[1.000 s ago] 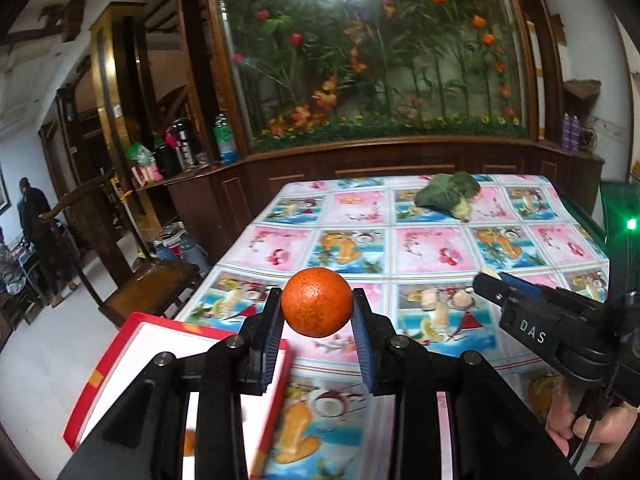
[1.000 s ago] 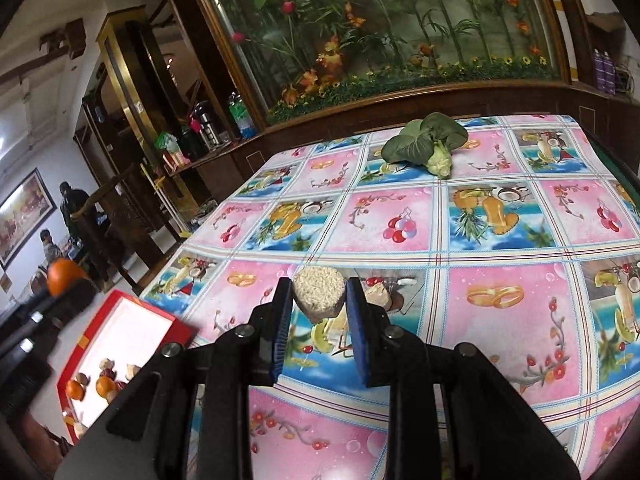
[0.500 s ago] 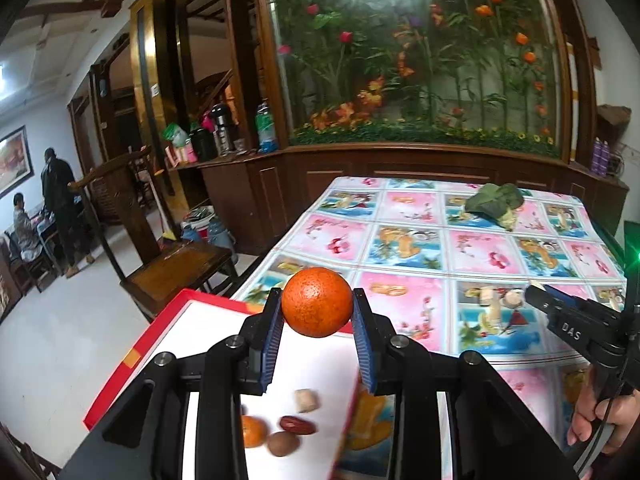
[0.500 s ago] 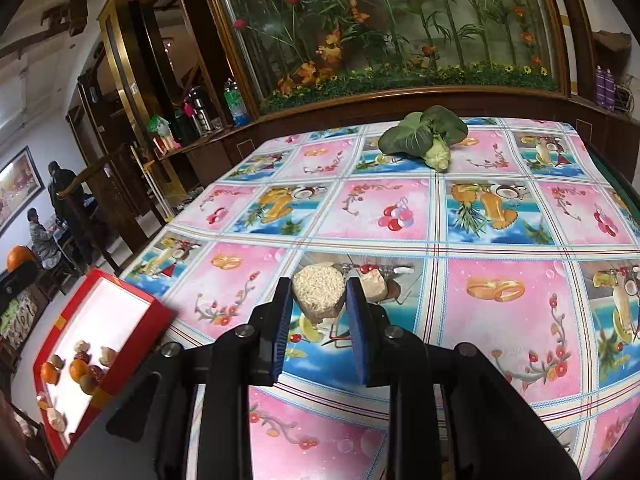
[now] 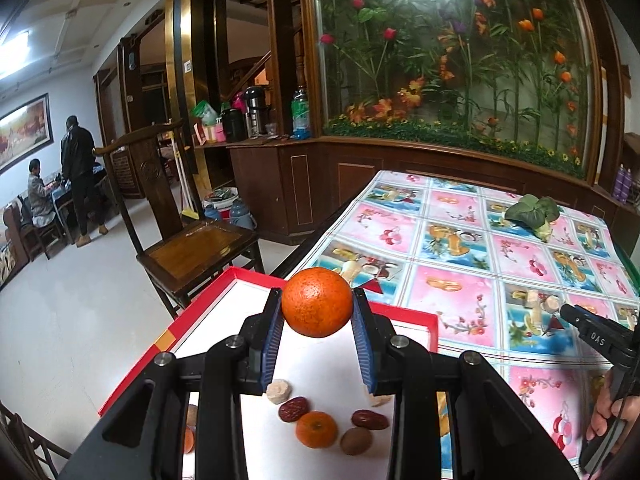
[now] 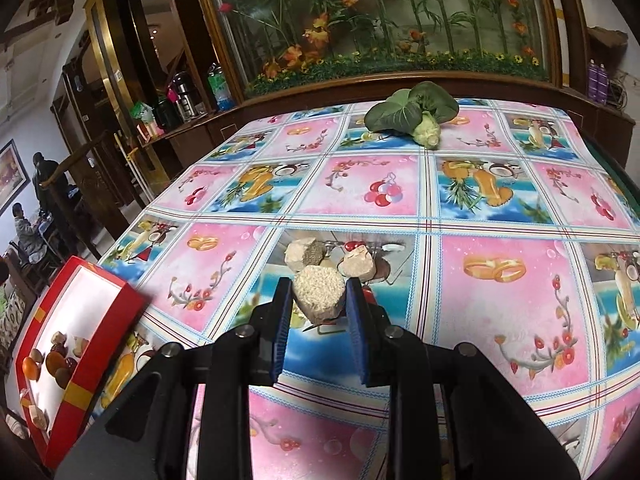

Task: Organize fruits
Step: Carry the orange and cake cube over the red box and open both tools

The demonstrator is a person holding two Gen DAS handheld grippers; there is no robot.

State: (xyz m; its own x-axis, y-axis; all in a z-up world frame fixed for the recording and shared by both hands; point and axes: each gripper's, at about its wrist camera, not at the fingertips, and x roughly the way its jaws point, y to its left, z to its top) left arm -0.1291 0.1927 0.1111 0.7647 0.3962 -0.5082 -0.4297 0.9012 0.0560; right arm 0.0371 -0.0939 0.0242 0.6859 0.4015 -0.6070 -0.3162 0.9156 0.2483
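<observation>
Left wrist view: our left gripper [image 5: 317, 332] pinches a round orange tangerine [image 5: 317, 302] above the red-rimmed white tray [image 5: 404, 313]; released high, it could roll out. Our right gripper [image 6: 318, 312] clamps a pale crumbly cake [image 6: 319, 293] beyond the tray.

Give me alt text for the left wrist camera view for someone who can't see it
The left gripper holds an orange between its blue pads, above a red-rimmed white tray. The tray already contains a smaller orange, two red dates and some pale chunks. To the right, a fruit-print tablecloth covers the table.
</observation>
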